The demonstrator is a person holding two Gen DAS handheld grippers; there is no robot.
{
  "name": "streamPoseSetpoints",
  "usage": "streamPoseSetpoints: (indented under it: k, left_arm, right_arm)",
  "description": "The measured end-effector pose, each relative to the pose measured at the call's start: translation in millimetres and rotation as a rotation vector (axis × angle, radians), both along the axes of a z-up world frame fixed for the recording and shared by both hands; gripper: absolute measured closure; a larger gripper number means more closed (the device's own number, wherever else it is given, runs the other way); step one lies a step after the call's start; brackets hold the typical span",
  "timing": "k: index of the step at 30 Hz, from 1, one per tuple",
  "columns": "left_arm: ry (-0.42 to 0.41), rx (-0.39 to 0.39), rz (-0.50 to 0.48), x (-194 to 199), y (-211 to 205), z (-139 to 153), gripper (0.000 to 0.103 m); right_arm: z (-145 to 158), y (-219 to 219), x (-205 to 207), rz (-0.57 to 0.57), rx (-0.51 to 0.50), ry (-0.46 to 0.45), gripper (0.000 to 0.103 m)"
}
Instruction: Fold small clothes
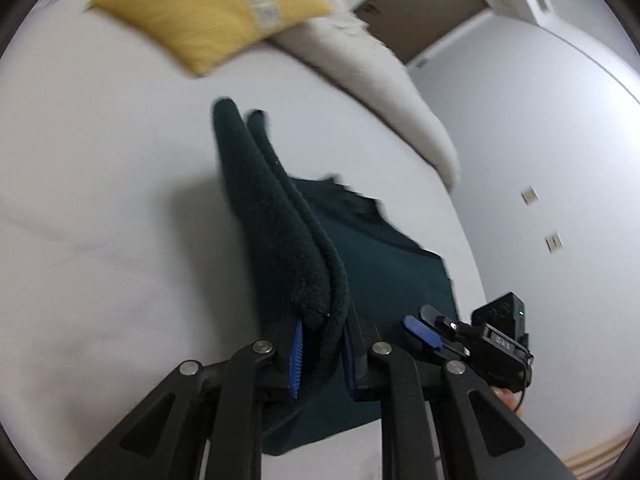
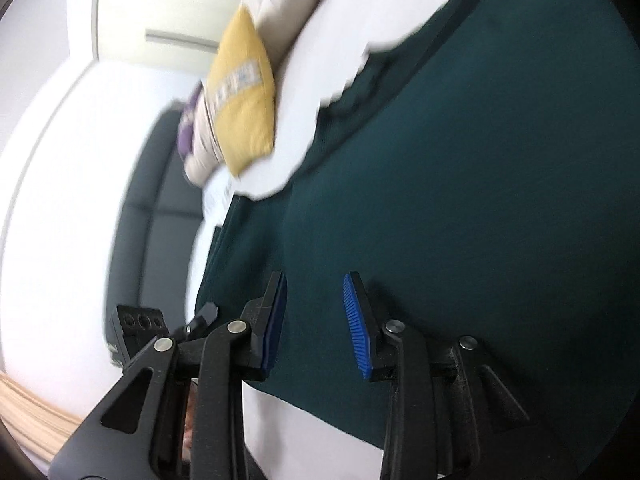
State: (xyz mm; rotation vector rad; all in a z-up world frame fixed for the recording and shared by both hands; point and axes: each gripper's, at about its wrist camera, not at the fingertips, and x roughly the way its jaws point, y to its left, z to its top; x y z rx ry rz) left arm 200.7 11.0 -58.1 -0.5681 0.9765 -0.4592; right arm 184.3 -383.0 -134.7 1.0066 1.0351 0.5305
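- The left tongs (image 1: 320, 356) are clamped on a doubled edge of the dark green garment (image 1: 376, 256), lifting it off the white bed (image 1: 100, 200), probably to carry that edge over for a fold.
- The rest of the garment lies spread flat on the bed, so it stays smooth.
- The right tongs (image 2: 316, 324) hang just over the cloth near its edge, jaws apart and gripping nothing, seemingly lining up a second hold.
- A yellow pillow (image 1: 208, 12) rests well apart.

One dark green garment (image 1: 384, 264), one yellow cushion (image 1: 208, 12), one beige pillow (image 1: 380, 80), two wall sockets (image 1: 530, 196).
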Motion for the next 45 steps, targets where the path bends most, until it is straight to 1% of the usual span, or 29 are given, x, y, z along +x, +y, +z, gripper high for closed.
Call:
streamPoseSetpoints:
  k: [3, 6, 7, 8, 9, 10, 11, 12, 13, 16, 17, 20, 21, 23, 25, 26, 27, 28, 29, 30, 31, 32, 34, 35, 37, 38, 40, 42, 45]
  left_arm:
    - [-0.024, 0.008, -0.073, 5, -59, 12, 0.086]
    - [-0.028, 0.021, -0.154, 10, -133, 5, 0.086]
    - [-0.026, 0.017, -0.171, 11, -148, 1, 0.086]
    - [-0.029, 0.018, -0.198, 12, -171, -8, 0.086]
    - [-0.026, 0.021, -0.215, 12, -185, -15, 0.084]
    - [0.015, 0.008, -0.229, 12, -200, -28, 0.084]
    - [0.043, -0.009, -0.235, 10, -203, -34, 0.081]
    - [0.051, -0.03, -0.241, 6, -203, -37, 0.079]
    - [0.036, -0.053, -0.25, 0, -200, -34, 0.078]
    - [-0.029, -0.102, -0.276, -19, -178, -12, 0.075]
    - [-0.058, -0.122, -0.271, -24, -164, -4, 0.072]
    - [-0.107, -0.131, -0.211, -29, -130, 10, 0.072]
    - [-0.107, -0.127, -0.197, -29, -122, 9, 0.072]
    - [-0.079, -0.125, -0.164, -29, -103, -1, 0.072]
    - [-0.067, -0.13, -0.156, -33, -94, -9, 0.072]
    - [-0.063, -0.124, -0.155, -36, -90, -13, 0.072]
    - [-0.061, -0.123, -0.155, -36, -91, -13, 0.072]
    - [-0.058, -0.123, -0.158, -39, -90, -15, 0.072]
    - [-0.053, -0.118, -0.159, -40, -90, -17, 0.072]
    - [-0.049, -0.115, -0.157, -41, -90, -18, 0.072]
    - [-0.046, -0.117, -0.156, -41, -88, -20, 0.072]
    - [-0.048, -0.116, -0.155, -42, -87, -20, 0.072]
    - [-0.055, -0.097, -0.154, -36, -94, -15, 0.072]
    - [-0.065, -0.083, -0.156, -35, -95, -12, 0.072]
    - [-0.084, -0.063, -0.166, -32, -102, -5, 0.068]
    - [-0.097, -0.05, -0.17, -30, -108, -1, 0.064]
    - [-0.121, -0.029, -0.184, -26, -121, 6, 0.062]
    - [-0.143, 0.004, -0.204, -19, -141, 13, 0.062]
    - [-0.176, 0.051, -0.227, -8, -168, 19, 0.062]
  right_arm:
    - [1, -47, -7, -0.073, 0.051, -0.006, 0.05]
    - [-1, -84, -11, -0.124, 0.079, -0.009, 0.048]
    - [-4, -95, -11, -0.135, 0.085, -0.001, 0.045]
    - [-6, -101, -13, -0.137, 0.089, 0.009, 0.045]
    - [-11, -106, -11, -0.133, 0.099, 0.027, 0.045]
    - [-15, -108, -10, -0.119, 0.114, 0.038, 0.046]
    - [-17, -109, -11, -0.111, 0.119, 0.044, 0.046]
    - [-18, -108, -10, -0.098, 0.111, 0.048, 0.045]
    - [-17, -106, -10, -0.088, 0.101, 0.046, 0.045]
    - [-16, -92, -3, -0.087, 0.071, 0.057, 0.045]
    - [-14, -92, -4, -0.089, 0.065, 0.062, 0.045]
    - [-10, -80, 4, -0.087, 0.019, 0.095, 0.045]
    - [-9, -74, 9, -0.08, -0.003, 0.112, 0.045]
    - [-2, -65, 16, -0.062, -0.051, 0.138, 0.045]
    - [2, -51, 25, -0.041, -0.128, 0.173, 0.044]
    - [3, -46, 28, -0.033, -0.151, 0.181, 0.045]
    - [4, -38, 34, -0.018, -0.19, 0.188, 0.048]
    - [4, -34, 37, -0.009, -0.218, 0.192, 0.059]
    - [0, -34, 38, -0.003, -0.248, 0.195, 0.066]
    - [0, -32, 40, 0.002, -0.292, 0.199, 0.076]
    - [1, -33, 40, -0.002, -0.304, 0.196, 0.086]
    - [2, -36, 41, -0.005, -0.298, 0.189, 0.089]
    - [10, -42, 42, -0.005, -0.298, 0.152, 0.091]
    - [19, -43, 41, 0.002, -0.321, 0.122, 0.091]
    - [33, -49, 40, 0.011, -0.358, 0.086, 0.091]
    - [39, -51, 41, 0.015, -0.378, 0.071, 0.091]
    - [50, -59, 40, 0.012, -0.402, 0.044, 0.091]
    - [60, -74, 36, -0.008, -0.412, 0.021, 0.091]
    - [72, -107, 22, -0.052, -0.399, -0.009, 0.091]
